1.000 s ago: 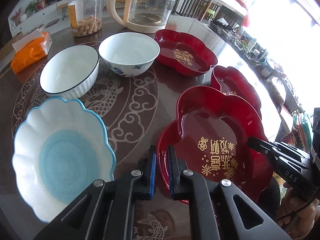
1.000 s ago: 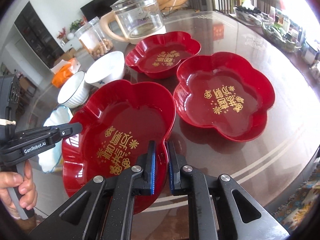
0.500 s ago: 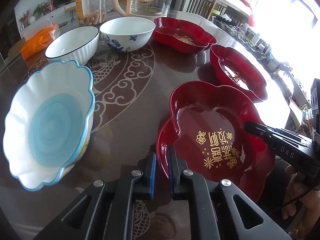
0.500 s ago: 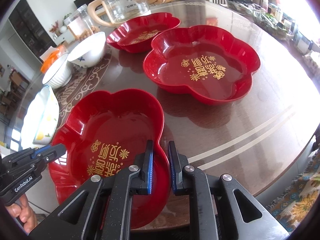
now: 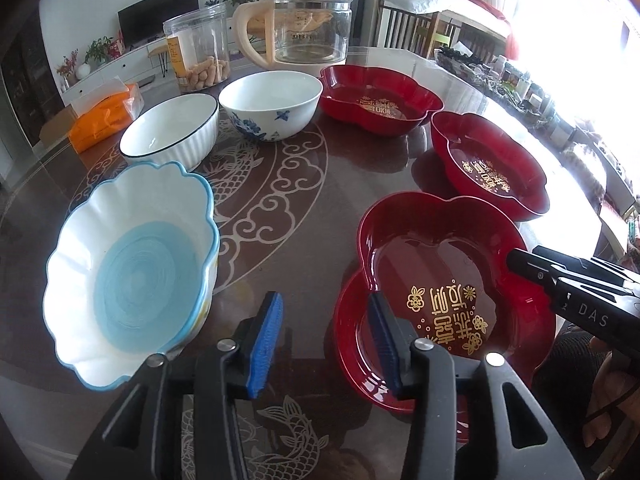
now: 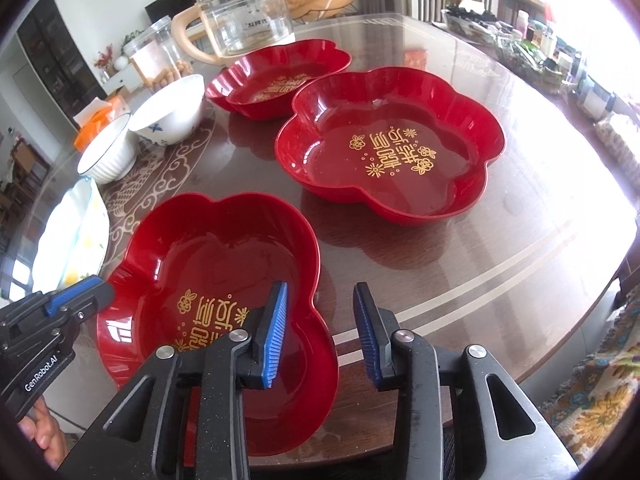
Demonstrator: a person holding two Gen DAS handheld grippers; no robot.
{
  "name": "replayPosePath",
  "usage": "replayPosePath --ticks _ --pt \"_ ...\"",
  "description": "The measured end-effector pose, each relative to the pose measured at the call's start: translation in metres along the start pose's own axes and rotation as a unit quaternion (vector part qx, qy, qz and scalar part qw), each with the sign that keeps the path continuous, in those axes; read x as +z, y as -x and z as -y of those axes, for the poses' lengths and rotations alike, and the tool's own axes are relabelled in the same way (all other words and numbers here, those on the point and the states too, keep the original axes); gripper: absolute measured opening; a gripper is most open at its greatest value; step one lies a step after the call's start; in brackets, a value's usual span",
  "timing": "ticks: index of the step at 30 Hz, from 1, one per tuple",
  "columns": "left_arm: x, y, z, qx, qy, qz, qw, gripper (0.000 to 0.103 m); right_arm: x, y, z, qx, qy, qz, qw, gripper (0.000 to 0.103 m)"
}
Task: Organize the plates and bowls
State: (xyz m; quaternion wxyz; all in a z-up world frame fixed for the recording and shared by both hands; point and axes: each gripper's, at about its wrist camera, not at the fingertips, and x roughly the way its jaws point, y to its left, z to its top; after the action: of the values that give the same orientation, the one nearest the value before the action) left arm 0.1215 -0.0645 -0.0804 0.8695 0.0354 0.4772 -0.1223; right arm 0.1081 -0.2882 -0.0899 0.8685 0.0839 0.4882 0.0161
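Three red flower-shaped plates with gold lettering lie on the round table: a near one (image 5: pixel 440 304) (image 6: pixel 216 292), a middle one (image 5: pixel 488 164) (image 6: pixel 392 144) and a far one (image 5: pixel 380 104) (image 6: pixel 280 76). My left gripper (image 5: pixel 326 340) is open, its jaws astride the near plate's left rim. My right gripper (image 6: pixel 320 330) is open, astride that plate's right rim. A blue-rimmed scalloped bowl (image 5: pixel 132 268), a ribbed white bowl (image 5: pixel 172 132) and a blue-flowered bowl (image 5: pixel 272 104) stand on the left.
A glass kettle (image 5: pixel 304 36), a clear snack jar (image 5: pixel 198 52) and an orange tissue pack (image 5: pixel 106 116) stand at the table's far side. The table edge (image 6: pixel 560 320) runs close on the right. Clutter lines the far right edge.
Both grippers, shut on the near red plate's opposite rims, set it down on the table and have opened. The plate now rests flat.
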Motion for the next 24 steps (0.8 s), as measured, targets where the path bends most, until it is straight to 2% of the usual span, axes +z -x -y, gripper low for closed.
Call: replayPosePath --ticks 1,5,9,12,18,24 --pt "0.0 0.003 0.0 0.006 -0.001 0.009 0.9999 0.06 0.001 0.002 -0.001 -0.001 0.001 0.004 1.0 0.049" --pt "0.004 0.012 0.003 0.015 -0.008 0.022 0.9996 0.063 0.002 0.01 -0.005 -0.005 0.004 0.016 1.0 0.053" --pt "0.004 0.021 0.002 0.021 -0.007 0.034 0.9992 0.074 0.002 0.02 -0.012 -0.021 0.011 0.031 0.999 0.062" --pt "0.001 0.031 -0.001 0.023 -0.003 0.043 0.9988 0.075 -0.001 0.033 -0.015 -0.037 0.013 0.049 0.998 0.066" --pt "-0.018 0.053 -0.013 0.025 0.016 0.06 0.9978 0.08 -0.028 0.069 -0.003 -0.064 -0.029 0.108 0.992 0.067" --pt "-0.042 0.074 -0.02 0.008 0.032 0.063 0.9975 0.08 -0.057 0.098 0.004 -0.054 -0.084 0.132 0.986 0.068"
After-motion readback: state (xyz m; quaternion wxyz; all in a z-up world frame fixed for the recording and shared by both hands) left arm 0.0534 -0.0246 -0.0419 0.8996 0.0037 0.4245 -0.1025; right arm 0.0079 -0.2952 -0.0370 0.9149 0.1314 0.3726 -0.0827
